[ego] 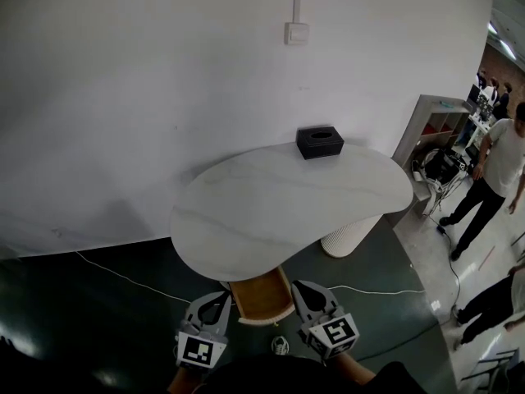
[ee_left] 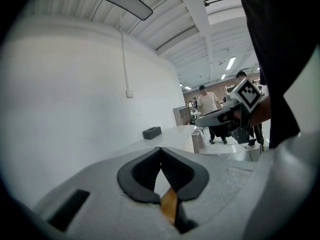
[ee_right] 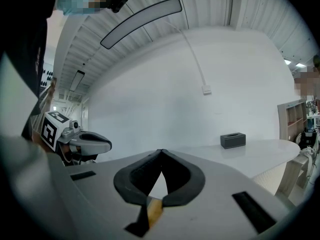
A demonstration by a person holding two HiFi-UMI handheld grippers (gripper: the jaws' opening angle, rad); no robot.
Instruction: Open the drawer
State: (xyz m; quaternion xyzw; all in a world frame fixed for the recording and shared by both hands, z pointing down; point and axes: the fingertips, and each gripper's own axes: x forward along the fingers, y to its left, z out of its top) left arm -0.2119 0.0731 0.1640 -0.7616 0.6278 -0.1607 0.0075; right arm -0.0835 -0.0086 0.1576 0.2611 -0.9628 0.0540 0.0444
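A white, rounded table (ego: 279,212) stands against the wall. From under its near edge a wooden drawer (ego: 262,296) sticks out, pulled open towards me, its inside bare. My left gripper (ego: 215,306) hangs just left of the drawer and my right gripper (ego: 305,295) just right of it; both are shut with nothing held and neither touches the wood. In the left gripper view the shut jaws (ee_left: 160,150) point over the tabletop, and the right gripper view shows its tips (ee_right: 160,152) together too.
A black tissue box (ego: 319,141) sits at the table's far edge by the wall. A white cable (ego: 123,276) runs across the dark floor. To the right stand a shelf unit (ego: 433,125) and people (ego: 490,175). A ribbed white pedestal (ego: 349,236) carries the table.
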